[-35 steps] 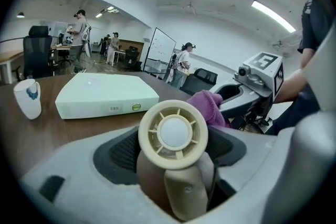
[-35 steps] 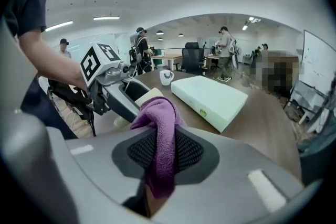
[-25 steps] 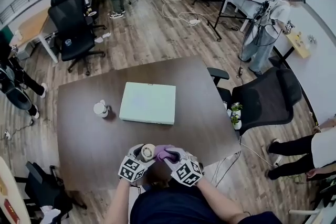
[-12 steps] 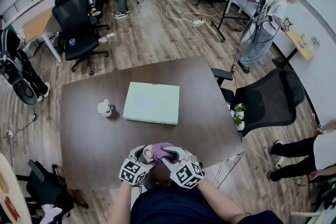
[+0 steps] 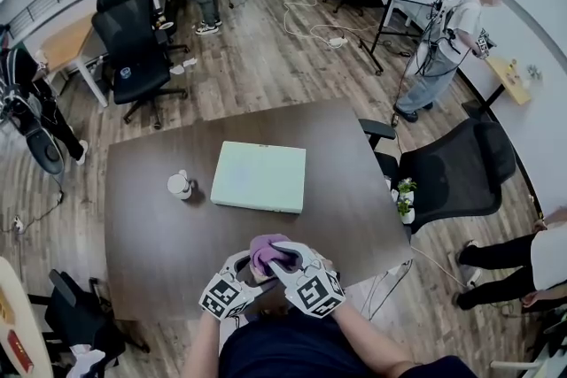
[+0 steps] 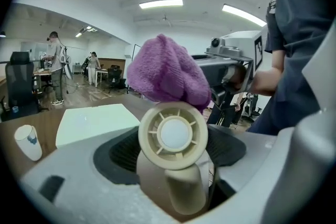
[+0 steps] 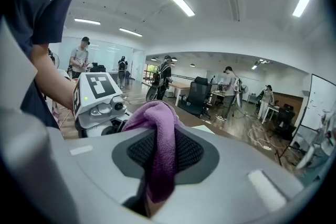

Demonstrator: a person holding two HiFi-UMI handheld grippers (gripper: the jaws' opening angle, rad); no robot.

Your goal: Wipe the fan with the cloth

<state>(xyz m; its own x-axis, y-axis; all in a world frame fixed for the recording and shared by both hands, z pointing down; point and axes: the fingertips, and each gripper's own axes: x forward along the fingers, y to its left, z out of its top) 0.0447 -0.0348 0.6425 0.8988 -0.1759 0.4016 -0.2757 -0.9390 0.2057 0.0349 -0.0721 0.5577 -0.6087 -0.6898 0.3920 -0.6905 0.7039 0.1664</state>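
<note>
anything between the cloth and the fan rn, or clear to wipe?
Nothing visible in the way. The purple terry cloth, clamped in the right gripper jaws, already sits at the top rim of the beige round handheld fan, apparently touching it. The left gripper jaws hold the fan by its handle.

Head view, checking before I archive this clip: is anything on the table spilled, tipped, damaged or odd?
Nothing stands out. The paper cup stands upright, the pale green box lies flat on the table, and no spill shows. The left gripper holds the small fan, with the right gripper's purple cloth against it.
</note>
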